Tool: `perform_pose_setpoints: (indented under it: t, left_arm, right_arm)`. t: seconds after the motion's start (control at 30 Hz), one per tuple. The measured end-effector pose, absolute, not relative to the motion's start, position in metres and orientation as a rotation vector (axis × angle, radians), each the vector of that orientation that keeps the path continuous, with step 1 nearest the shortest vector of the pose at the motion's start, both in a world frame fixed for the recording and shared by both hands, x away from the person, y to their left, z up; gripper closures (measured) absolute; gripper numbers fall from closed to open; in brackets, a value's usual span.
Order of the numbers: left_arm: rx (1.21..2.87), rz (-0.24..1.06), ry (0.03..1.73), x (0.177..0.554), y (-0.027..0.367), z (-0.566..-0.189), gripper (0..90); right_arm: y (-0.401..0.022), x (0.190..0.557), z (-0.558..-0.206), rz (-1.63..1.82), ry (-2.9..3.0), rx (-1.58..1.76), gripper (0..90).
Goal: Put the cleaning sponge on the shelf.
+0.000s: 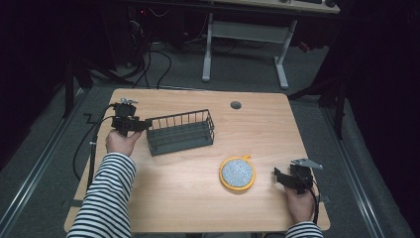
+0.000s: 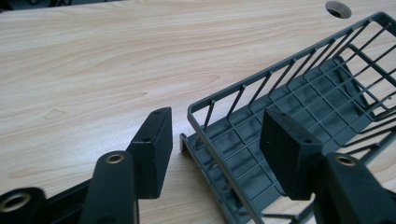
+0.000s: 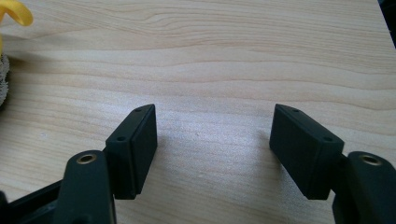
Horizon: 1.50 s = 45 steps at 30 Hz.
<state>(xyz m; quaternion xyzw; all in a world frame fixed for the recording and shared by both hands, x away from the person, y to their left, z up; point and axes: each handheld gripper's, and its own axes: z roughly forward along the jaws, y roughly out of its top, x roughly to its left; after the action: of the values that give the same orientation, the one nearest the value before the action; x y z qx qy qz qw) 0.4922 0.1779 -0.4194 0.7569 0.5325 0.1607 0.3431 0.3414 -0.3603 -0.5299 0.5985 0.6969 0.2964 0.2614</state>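
Observation:
A dark grey wire basket (image 1: pixel 181 131) stands empty on the left half of the wooden table (image 1: pixel 267 134). My left gripper (image 1: pixel 143 125) is at the basket's left end. In the left gripper view one jaw is outside the basket's end wall (image 2: pixel 219 163) and the other inside, over the basket floor. Both pads (image 2: pixel 154 144) stand clear of the wire, so my left gripper (image 2: pixel 219 149) is open. A round yellow-rimmed disc with a speckled grey face (image 1: pixel 237 173) lies at the front right. My right gripper (image 1: pixel 280 177) rests to its right, and its jaws (image 3: pixel 212 154) are open over bare wood.
A round cable hole (image 1: pixel 236 105) sits near the table's far edge, beyond the basket. The disc's yellow loop (image 3: pixel 16 11) pokes in at the top left of the right gripper view. A desk frame (image 1: pixel 245 44) and cables stand on the floor behind the table.

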Motion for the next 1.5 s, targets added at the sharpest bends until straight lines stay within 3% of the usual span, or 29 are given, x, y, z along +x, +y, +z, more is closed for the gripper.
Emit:
perform_pose_setpoints:
  t: [0.4,0.77,1.5]
  left_arm:
    - [2.058,0.448,1.366,0.499,0.167,-0.437,53.2]
    - [2.034,0.435,1.368,0.494,0.171,-0.444,61.7]
    - [2.004,0.447,1.346,0.463,0.161,-0.448,62.6]
  right_arm:
    - [-0.36,0.342,-0.53,0.799,1.884,1.621,32.4]
    - [-0.36,0.342,-0.53,0.8,1.885,1.622,32.3]
    - [-0.36,0.342,-0.53,0.8,1.885,1.621,32.2]
